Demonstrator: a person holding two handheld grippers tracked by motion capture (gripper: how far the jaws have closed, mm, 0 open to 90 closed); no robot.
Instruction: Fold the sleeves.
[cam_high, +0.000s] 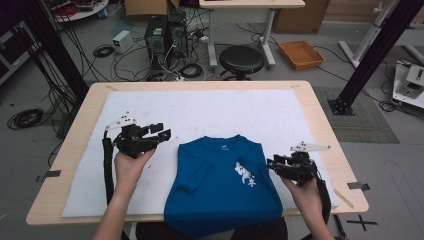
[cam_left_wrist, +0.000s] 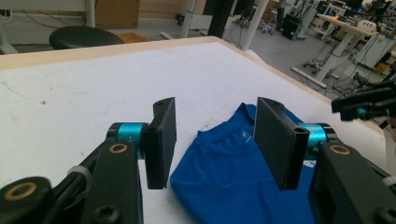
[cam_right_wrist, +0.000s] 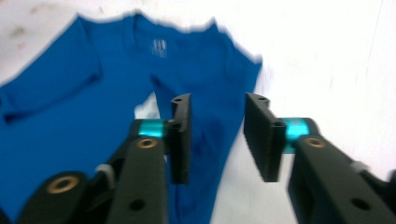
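Note:
A blue T-shirt (cam_high: 215, 185) with a white print lies on the white mat (cam_high: 225, 110) at the table's near edge, collar away from me and hem hanging over the edge. Its sleeves are folded in over the body. My left gripper (cam_high: 164, 131) hovers left of the shirt's shoulder, open, with nothing between its pads. In the left gripper view the left gripper (cam_left_wrist: 215, 140) points toward the shirt (cam_left_wrist: 233, 172). My right gripper (cam_high: 270, 162) is at the shirt's right edge, also open. In the right gripper view the right gripper (cam_right_wrist: 217, 135) stands over the shirt (cam_right_wrist: 70, 116), its jaws apart and not pinching cloth.
Behind the wooden table (cam_high: 320, 115) are a black stool (cam_high: 241, 59), computer towers (cam_high: 165, 32) with tangled cables, and an orange tray (cam_high: 301, 54) on the floor. Black frame posts (cam_high: 365, 65) stand at both sides. The far half of the mat is bare.

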